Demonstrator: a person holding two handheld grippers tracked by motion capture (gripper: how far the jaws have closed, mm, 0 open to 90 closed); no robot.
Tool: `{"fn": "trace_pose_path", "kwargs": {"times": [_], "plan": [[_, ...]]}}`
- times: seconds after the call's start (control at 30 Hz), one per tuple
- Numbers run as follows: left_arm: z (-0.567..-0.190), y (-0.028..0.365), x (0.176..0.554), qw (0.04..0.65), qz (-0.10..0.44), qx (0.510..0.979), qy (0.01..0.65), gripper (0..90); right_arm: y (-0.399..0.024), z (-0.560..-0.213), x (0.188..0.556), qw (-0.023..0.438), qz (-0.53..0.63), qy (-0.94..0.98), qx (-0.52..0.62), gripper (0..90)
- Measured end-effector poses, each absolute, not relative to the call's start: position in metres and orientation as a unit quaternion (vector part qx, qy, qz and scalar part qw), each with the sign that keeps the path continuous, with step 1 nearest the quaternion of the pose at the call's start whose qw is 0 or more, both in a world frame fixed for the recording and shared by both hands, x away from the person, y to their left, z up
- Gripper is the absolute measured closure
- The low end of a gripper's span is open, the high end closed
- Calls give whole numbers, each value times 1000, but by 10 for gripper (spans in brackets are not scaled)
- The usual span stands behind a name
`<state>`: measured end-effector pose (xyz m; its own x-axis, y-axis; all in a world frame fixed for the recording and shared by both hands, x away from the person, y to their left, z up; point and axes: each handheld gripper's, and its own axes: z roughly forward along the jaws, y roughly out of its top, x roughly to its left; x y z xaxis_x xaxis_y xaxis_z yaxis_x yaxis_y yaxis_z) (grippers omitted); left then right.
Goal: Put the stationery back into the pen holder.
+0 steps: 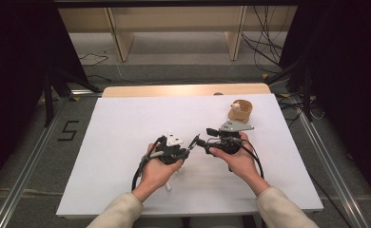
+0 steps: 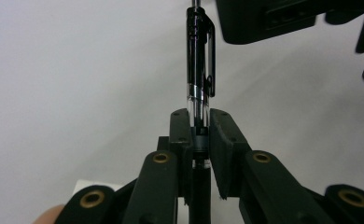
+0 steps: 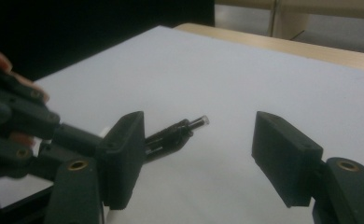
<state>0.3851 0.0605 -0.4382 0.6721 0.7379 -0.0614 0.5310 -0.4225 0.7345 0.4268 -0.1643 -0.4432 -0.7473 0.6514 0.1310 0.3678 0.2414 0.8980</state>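
Two grippers meet mid-tabletop: your left gripper (image 2: 199, 122) clamps the pen (image 2: 199, 60), your right gripper (image 3: 198, 154) stands wide. Light, stiff, slick; grip its clipped end.

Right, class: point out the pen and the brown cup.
pen (image 2: 199, 70), left gripper view, on its black clip end.
brown cup (image 1: 240, 112), high view, on its side wall.

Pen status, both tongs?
Left tongs shut on pen. Right tongs open, jaws either side of pen's tip, not touching. Brown cup stands apart, nothing in the way.
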Motion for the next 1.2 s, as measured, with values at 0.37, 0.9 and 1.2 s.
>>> {"fn": "trace_pose_path", "kwargs": {"times": [0.37,0.9,1.2], "plan": [[-432,64,379,311,89,884,337,796,-162,-448,405,125,431,861,237,298],[-433,52,375,238,17,930,278,796,-148,-464,382,122,331,929,110,253],[-439,39,373,225,-2,939,261,796,-136,-471,377,119,321,937,68,312]]}}
